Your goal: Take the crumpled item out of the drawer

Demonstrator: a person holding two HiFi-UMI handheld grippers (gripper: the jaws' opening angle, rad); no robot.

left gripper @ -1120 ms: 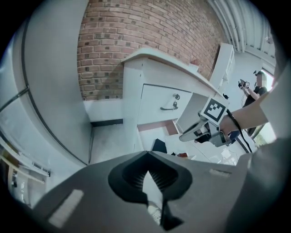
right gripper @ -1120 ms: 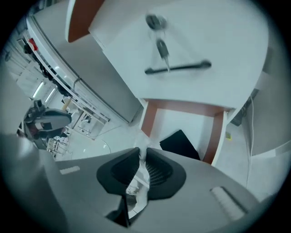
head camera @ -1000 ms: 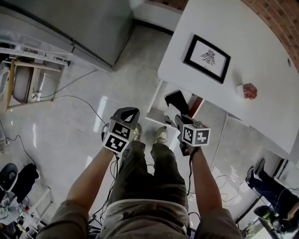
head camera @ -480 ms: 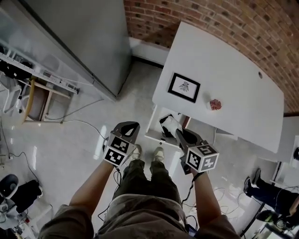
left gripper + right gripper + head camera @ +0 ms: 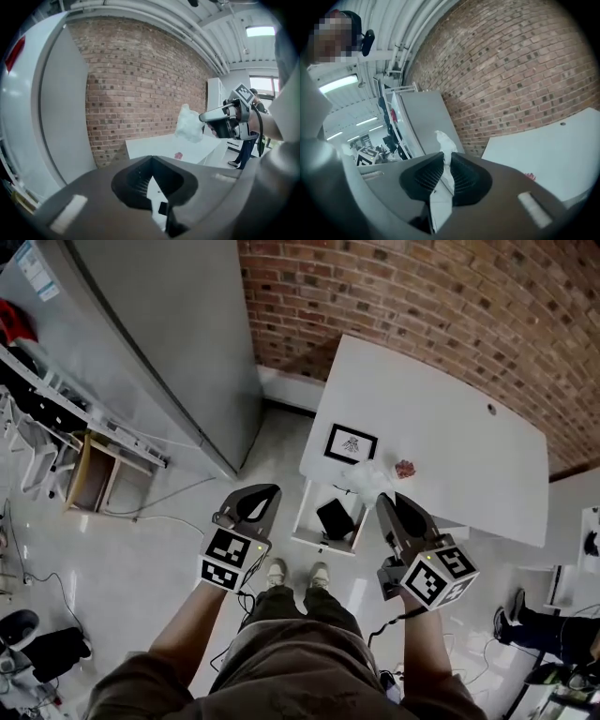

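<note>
A white rectangular desk [image 5: 459, 442] stood against the brick wall [image 5: 422, 306], its white drawer [image 5: 302, 517] open at the near left. On top lay a black-framed picture [image 5: 352, 443] and, just right, a small reddish lump [image 5: 404, 468].

We are wearing olive-brown trousers [image 5: 291, 634], a matching short-sleeved shirt [image 5: 141, 685] and pale shoes [image 5: 277, 571]. We are carrying two dark grey, wedge-shaped tools, the left gripper [image 5: 262, 495] and the right gripper [image 5: 389, 501]. Each is bearing a white marker cube [image 5: 232, 557] with black squares, and a thin black cable [image 5: 398, 620] is hanging from the right one.
</note>
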